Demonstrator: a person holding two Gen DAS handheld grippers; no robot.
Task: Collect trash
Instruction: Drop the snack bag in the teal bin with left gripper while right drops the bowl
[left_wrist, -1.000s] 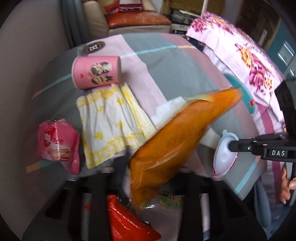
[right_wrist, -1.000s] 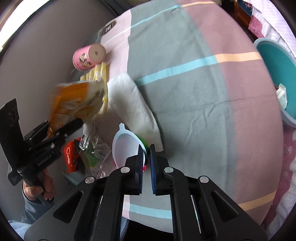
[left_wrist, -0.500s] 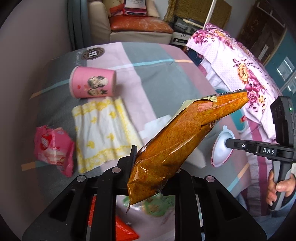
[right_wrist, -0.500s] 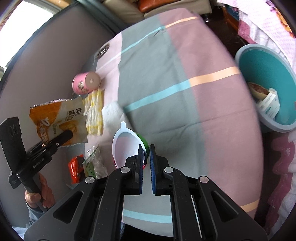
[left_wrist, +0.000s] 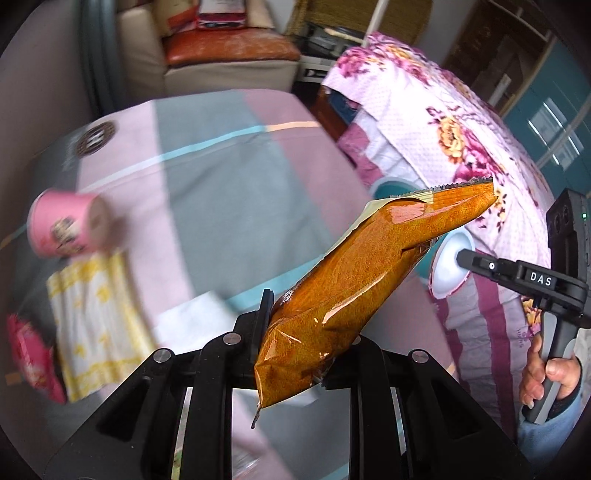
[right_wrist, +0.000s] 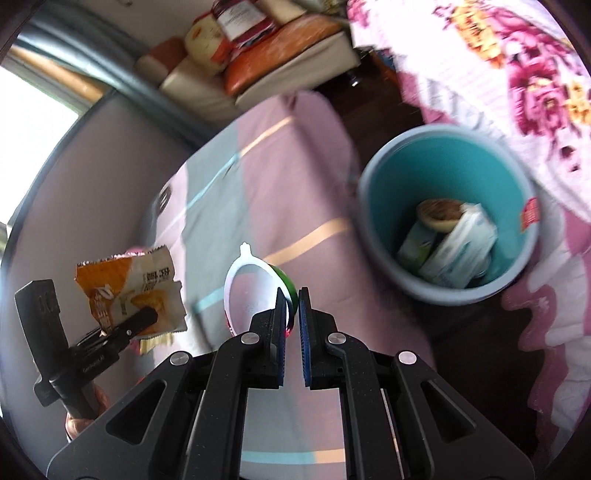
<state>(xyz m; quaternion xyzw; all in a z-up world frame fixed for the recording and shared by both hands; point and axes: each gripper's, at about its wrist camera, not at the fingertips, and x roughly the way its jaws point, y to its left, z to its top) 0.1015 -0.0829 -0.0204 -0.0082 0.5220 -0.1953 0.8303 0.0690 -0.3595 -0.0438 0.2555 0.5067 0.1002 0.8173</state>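
My left gripper (left_wrist: 295, 317) is shut on an orange snack bag (left_wrist: 369, 280) and holds it in the air above the striped table; the bag also shows in the right wrist view (right_wrist: 129, 291). My right gripper (right_wrist: 291, 295) is shut on the rim of a white plastic lid (right_wrist: 247, 291) with a green edge, also seen in the left wrist view (left_wrist: 448, 267). A teal trash bucket (right_wrist: 373, 206) stands on the floor right of the table, holding cartons and other trash. A pink paper cup (left_wrist: 66, 229), a yellow-patterned napkin (left_wrist: 96, 317) and a pink wrapper (left_wrist: 26, 354) lie on the table.
The table wears a pink and grey striped cloth (left_wrist: 221, 177). A bed with a floral cover (left_wrist: 461, 129) stands at the right. A sofa with cushions (left_wrist: 229, 55) is behind the table. A white tissue (left_wrist: 199, 325) lies by the napkin.
Both grippers have lifted and swung right with their loads. The trash bucket has come to the middle right of the right wrist view. The items on the table have slid left.
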